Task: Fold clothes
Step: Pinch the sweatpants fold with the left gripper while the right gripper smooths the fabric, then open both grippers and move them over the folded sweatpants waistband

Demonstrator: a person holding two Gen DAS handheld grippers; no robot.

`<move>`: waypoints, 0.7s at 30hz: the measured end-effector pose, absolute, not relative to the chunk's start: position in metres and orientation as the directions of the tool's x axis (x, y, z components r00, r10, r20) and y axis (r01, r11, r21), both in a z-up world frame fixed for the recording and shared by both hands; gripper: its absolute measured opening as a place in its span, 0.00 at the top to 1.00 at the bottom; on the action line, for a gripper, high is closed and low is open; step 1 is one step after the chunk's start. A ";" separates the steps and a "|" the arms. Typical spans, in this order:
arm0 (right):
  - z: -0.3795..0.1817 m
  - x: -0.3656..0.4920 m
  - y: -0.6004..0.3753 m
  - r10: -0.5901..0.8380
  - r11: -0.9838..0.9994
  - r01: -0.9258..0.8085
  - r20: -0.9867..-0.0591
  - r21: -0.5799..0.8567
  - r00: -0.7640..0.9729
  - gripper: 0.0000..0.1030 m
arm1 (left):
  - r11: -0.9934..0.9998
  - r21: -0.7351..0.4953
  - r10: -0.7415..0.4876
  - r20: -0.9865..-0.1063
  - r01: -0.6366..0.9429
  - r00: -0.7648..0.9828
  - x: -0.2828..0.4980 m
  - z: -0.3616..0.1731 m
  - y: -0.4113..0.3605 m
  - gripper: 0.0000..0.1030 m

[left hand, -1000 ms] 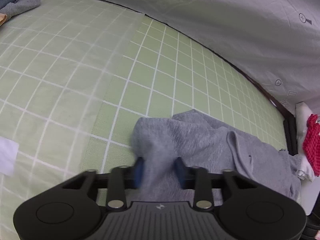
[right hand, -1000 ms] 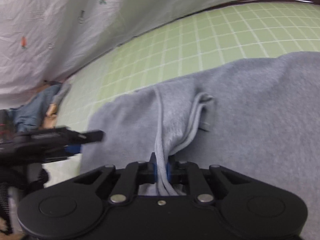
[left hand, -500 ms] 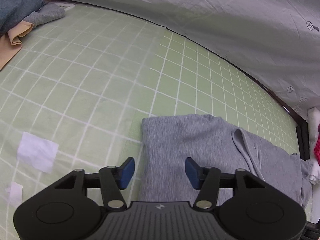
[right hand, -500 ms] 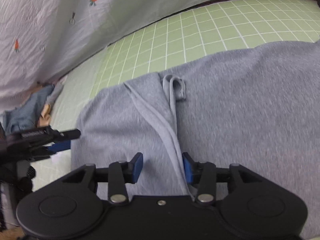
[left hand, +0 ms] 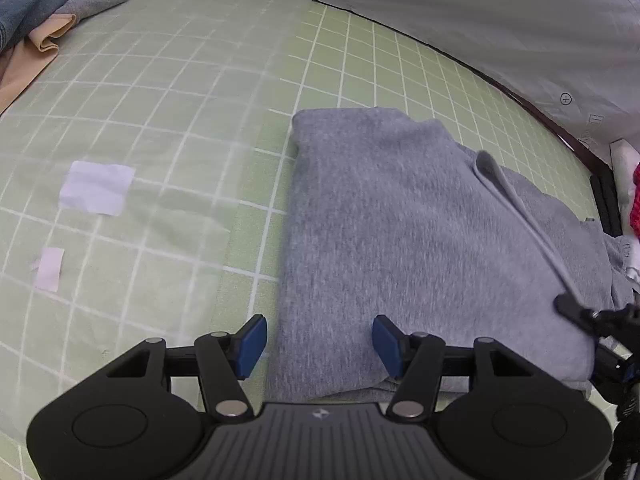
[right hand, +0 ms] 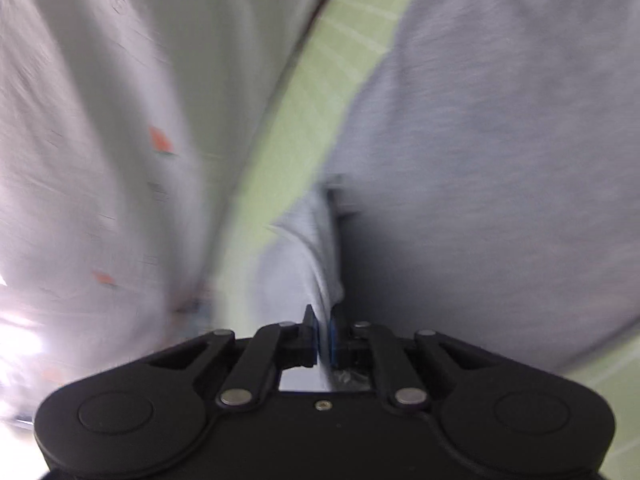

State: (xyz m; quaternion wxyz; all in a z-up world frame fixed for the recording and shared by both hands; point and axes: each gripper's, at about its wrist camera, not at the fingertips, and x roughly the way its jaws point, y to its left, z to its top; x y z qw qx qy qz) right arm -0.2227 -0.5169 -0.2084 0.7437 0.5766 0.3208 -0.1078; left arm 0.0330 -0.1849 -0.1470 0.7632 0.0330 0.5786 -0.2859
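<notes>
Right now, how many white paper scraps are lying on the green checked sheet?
2, both left of the grey garment: a larger square scrap and a smaller strip nearer the camera. More may lie outside the view.

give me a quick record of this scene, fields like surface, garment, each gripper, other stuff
surface: green grid mat
garment: grey garment, partly folded, flat on the mat
left gripper: open, over the garment's near edge, holding nothing
right gripper: closing on a grey fabric fold
other: clothes pile at far left, white patch on the mat
backdrop: white sheet
</notes>
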 end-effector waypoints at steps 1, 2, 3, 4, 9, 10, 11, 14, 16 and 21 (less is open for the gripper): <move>-0.208 -0.225 -0.515 0.188 0.337 0.555 -0.631 0.761 0.752 0.89 | 0.835 -0.269 -0.391 -0.904 0.480 0.175 0.031 -0.145 -0.184 0.42; -0.207 -0.228 -0.514 0.166 0.361 0.578 -0.660 0.732 0.733 0.85 | 0.836 -0.253 -0.382 -0.905 0.487 0.185 0.028 -0.143 -0.184 0.41; -0.207 -0.230 -0.513 0.142 0.383 0.599 -0.686 0.703 0.714 0.66 | 0.837 -0.236 -0.372 -0.907 0.494 0.197 0.025 -0.141 -0.184 0.39; -0.202 -0.233 -0.511 0.121 0.395 0.599 -0.686 0.696 0.718 0.42 | 0.837 -0.221 -0.365 -0.908 0.501 0.208 0.022 -0.138 -0.184 0.36; -0.172 -0.243 -0.515 -0.052 0.568 0.606 -0.710 0.558 0.703 0.03 | 0.835 -0.178 -0.343 -0.908 0.521 0.239 0.009 -0.133 -0.190 0.29; -0.168 -0.247 -0.515 -0.085 0.602 0.607 -0.714 0.519 0.695 0.00 | 0.832 -0.168 -0.338 -0.909 0.528 0.244 0.005 -0.132 -0.194 0.28; -0.165 -0.251 -0.515 -0.117 0.632 0.608 -0.717 0.480 0.687 0.00 | 0.829 -0.156 -0.333 -0.910 0.537 0.249 0.001 -0.132 -0.199 0.27; -0.167 -0.268 -0.521 -0.158 0.667 0.626 -0.744 0.405 0.649 0.00 | 0.819 -0.129 -0.319 -0.912 0.559 0.258 -0.011 -0.132 -0.214 0.24; -0.170 -0.280 -0.527 -0.173 0.668 0.640 -0.758 0.379 0.629 0.00 | 0.817 -0.124 -0.314 -0.914 0.563 0.255 -0.019 -0.133 -0.224 0.23; -0.172 -0.313 -0.552 -0.216 0.615 0.699 -0.775 0.365 0.595 0.00 | 0.813 -0.111 -0.300 -0.921 0.572 0.247 -0.037 -0.136 -0.247 0.21</move>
